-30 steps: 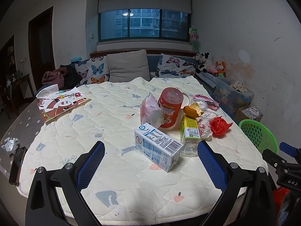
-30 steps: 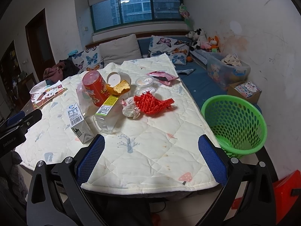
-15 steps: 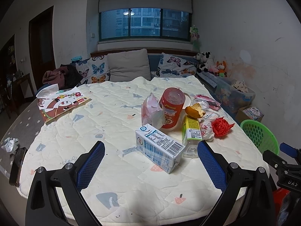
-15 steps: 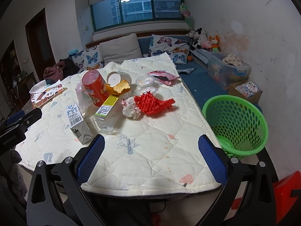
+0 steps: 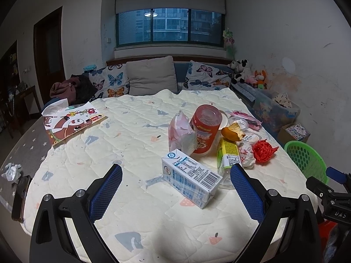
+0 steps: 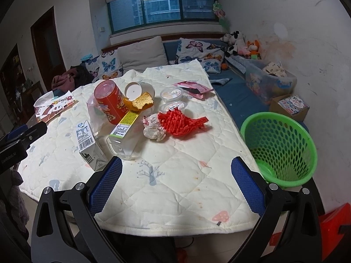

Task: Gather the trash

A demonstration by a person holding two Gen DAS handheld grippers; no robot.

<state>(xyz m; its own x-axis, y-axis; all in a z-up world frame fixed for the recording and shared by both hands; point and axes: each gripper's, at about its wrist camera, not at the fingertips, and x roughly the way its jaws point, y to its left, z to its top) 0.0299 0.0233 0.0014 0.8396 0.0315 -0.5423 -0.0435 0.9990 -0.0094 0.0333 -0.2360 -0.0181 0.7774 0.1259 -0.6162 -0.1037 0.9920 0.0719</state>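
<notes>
Trash lies clustered on a quilted table (image 5: pixel 131 144): a white milk carton (image 5: pixel 189 178) (image 6: pixel 87 140), a clear bottle with a yellow-green label (image 5: pixel 226 160) (image 6: pixel 124 131), a red chip can (image 5: pixel 205 129) (image 6: pixel 110 103), a plastic bag (image 5: pixel 181 132), an orange peel (image 6: pixel 139 103), a crumpled wrapper (image 6: pixel 153 128) and red mesh netting (image 5: pixel 263 151) (image 6: pixel 182 120). A green basket (image 6: pixel 279 149) (image 5: pixel 303 161) stands on the floor at the table's right. My left gripper (image 5: pixel 175 179) is open and empty, just short of the carton. My right gripper (image 6: pixel 176 175) is open and empty over the table's near edge.
A picture book (image 5: pixel 70 122) lies at the table's far left. Small lidded cups (image 6: pixel 172 99) and a pink packet (image 6: pixel 193 87) lie behind the trash. A sofa with cushions (image 5: pixel 151 76), a clear storage bin (image 6: pixel 269 81) and a cardboard box (image 6: pixel 289 106) stand beyond.
Both grippers have drifted slightly; the trash sits a little farther right in the left wrist view. Nothing was grasped or moved.
</notes>
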